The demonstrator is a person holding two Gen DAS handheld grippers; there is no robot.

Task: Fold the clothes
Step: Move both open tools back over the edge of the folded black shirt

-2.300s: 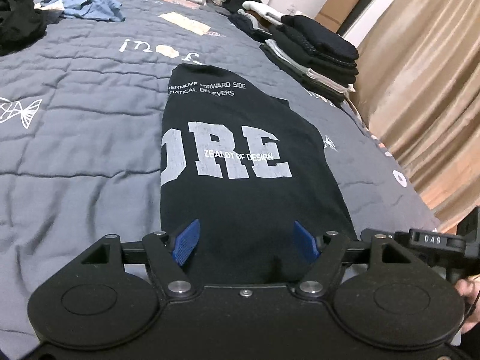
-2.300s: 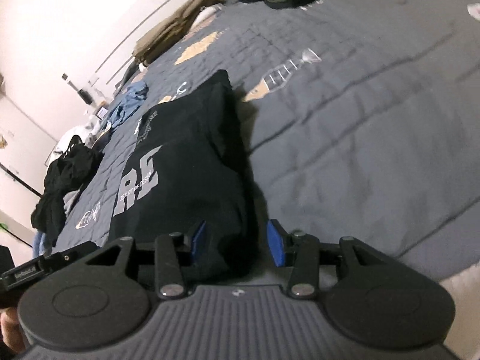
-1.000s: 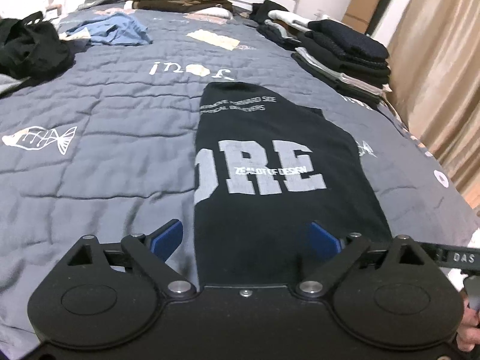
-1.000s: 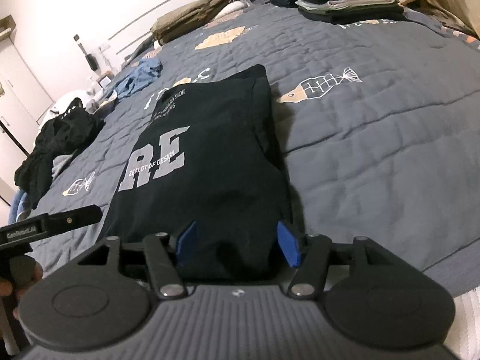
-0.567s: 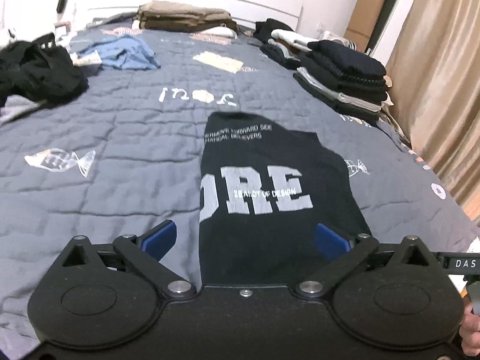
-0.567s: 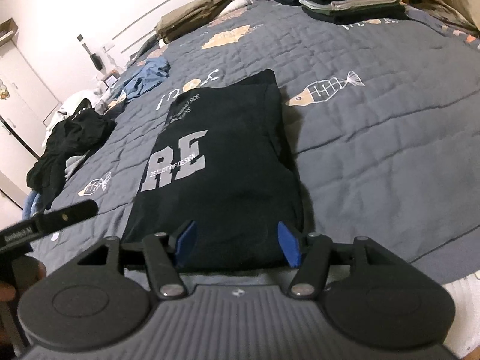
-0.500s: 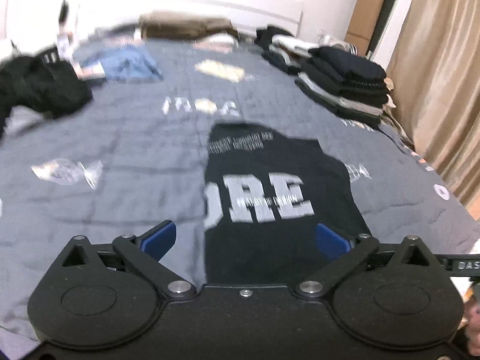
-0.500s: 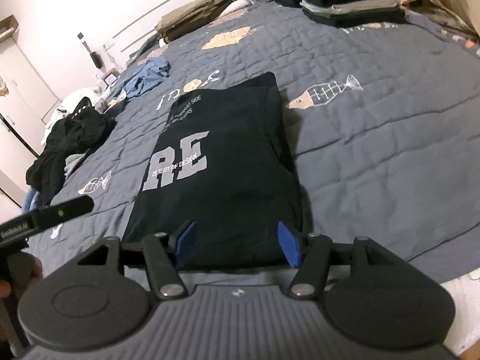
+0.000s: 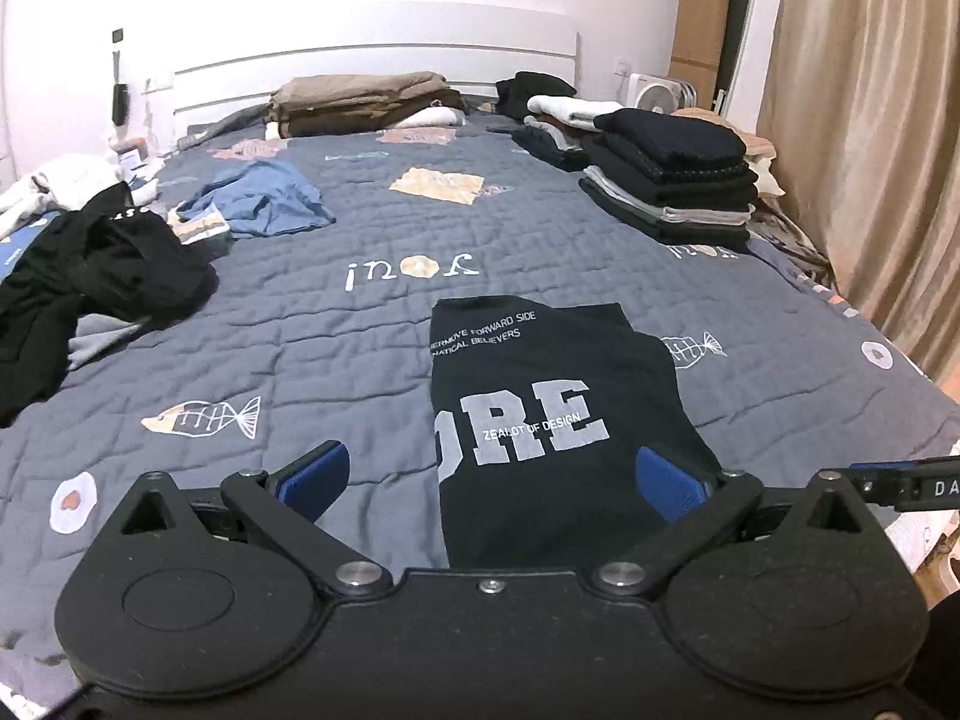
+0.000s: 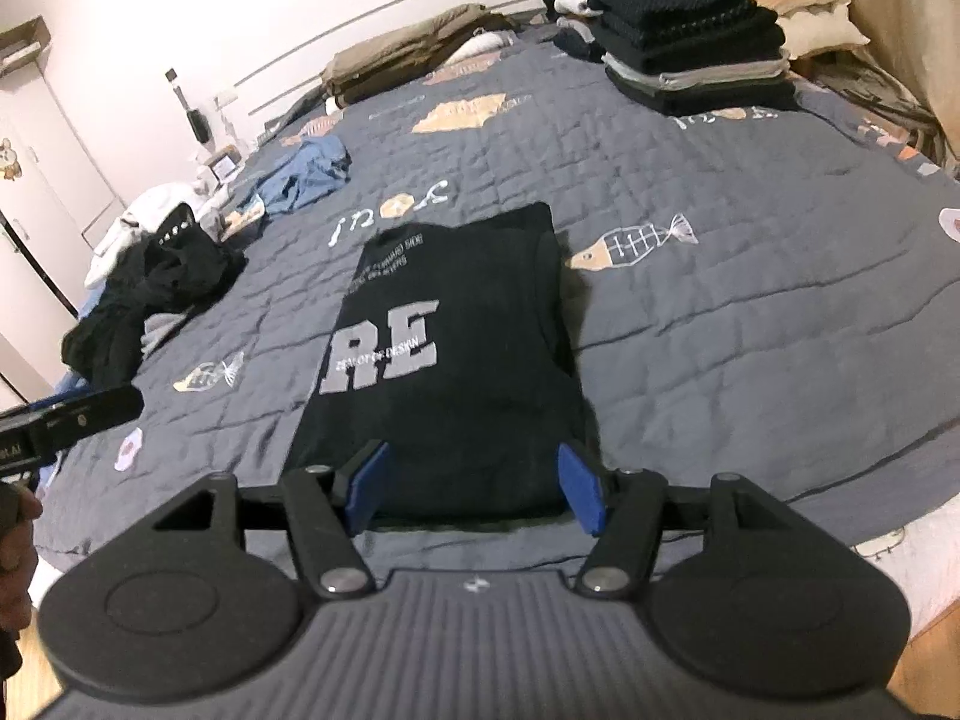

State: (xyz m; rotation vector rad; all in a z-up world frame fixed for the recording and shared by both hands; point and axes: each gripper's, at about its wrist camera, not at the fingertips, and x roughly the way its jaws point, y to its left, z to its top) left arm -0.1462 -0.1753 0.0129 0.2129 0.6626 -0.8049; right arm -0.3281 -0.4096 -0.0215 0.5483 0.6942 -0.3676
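A black T-shirt [image 9: 540, 408] with grey lettering lies folded into a long strip on the grey quilt [image 9: 336, 330]; it also shows in the right wrist view as the black T-shirt [image 10: 456, 360]. My left gripper [image 9: 492, 477] hangs open above its near end, blue pads wide apart and holding nothing. My right gripper [image 10: 474, 489] is open too, raised over the shirt's near edge, empty.
A stack of folded dark clothes [image 9: 672, 186] sits at the far right. Brown folded items [image 9: 360, 102] lie by the headboard. A crumpled blue garment [image 9: 258, 198] and a black heap [image 9: 90, 264] lie left. The bed edge [image 10: 870, 528] and a curtain [image 9: 870, 150] are right.
Both grippers have let go of the shirt, opened wider, and pulled up and back from it. The shirt stays flat on the quilt.
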